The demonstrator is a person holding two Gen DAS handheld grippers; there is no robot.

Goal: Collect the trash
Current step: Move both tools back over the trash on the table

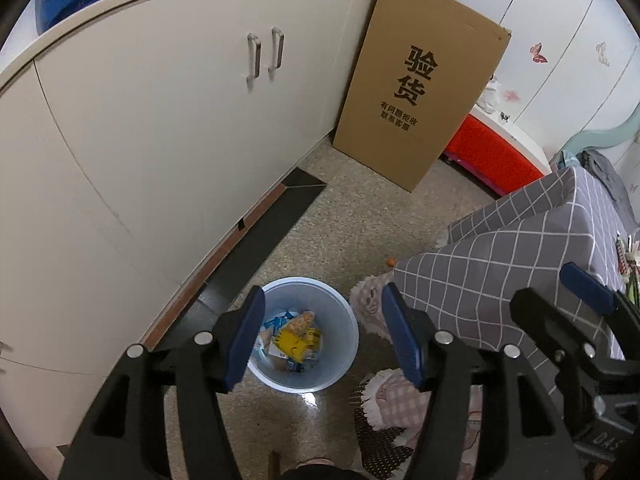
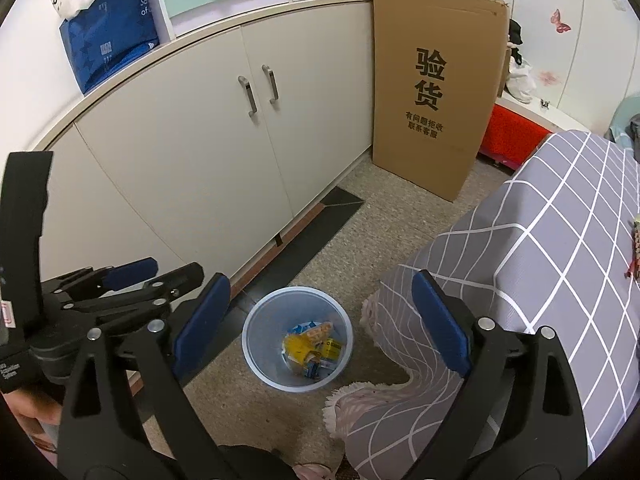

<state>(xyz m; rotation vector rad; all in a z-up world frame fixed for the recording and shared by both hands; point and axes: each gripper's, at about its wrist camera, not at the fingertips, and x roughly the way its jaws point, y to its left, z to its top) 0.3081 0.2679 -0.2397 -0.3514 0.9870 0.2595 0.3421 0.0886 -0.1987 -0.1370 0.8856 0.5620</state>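
Directly above the pale blue bin point(image 1: 304, 334), the left tool point(image 1: 324, 334) is hanging with its blue-padded fingers point(image 1: 246, 338) standing apart and nothing between them. Inside the bin the trash point(image 1: 298, 338) is lying at the bottom: a yellow wrapper with blue and white packets around it. Just to the right of the bin as the left wrist view shows it, the right tool point(image 1: 576, 292) is showing at the frame's edge, its blue pad near the grey checked cloth point(image 1: 520, 260).

From the right wrist view the right tool point(image 2: 320, 316) is pointing down toward the bin point(image 2: 298, 338) too, its fingers point(image 2: 202, 326) spread wide and holding nothing. The trash point(image 2: 314, 350) is sitting in the bin's base. Left of the bin in that view the left tool point(image 2: 160, 272) is hovering, black arms and one blue pad visible.

Behind the bin a cream cabinet point(image 2: 224, 152) with two metal handles is running along the wall, and a tall cardboard box point(image 2: 432, 92) with printed characters is leaning at its far end. Right of the bin the checked cloth point(image 2: 560, 240) is draping over furniture, and a fringed pink mat point(image 2: 360, 412) is lying on the speckled floor point(image 2: 360, 232) beside it.
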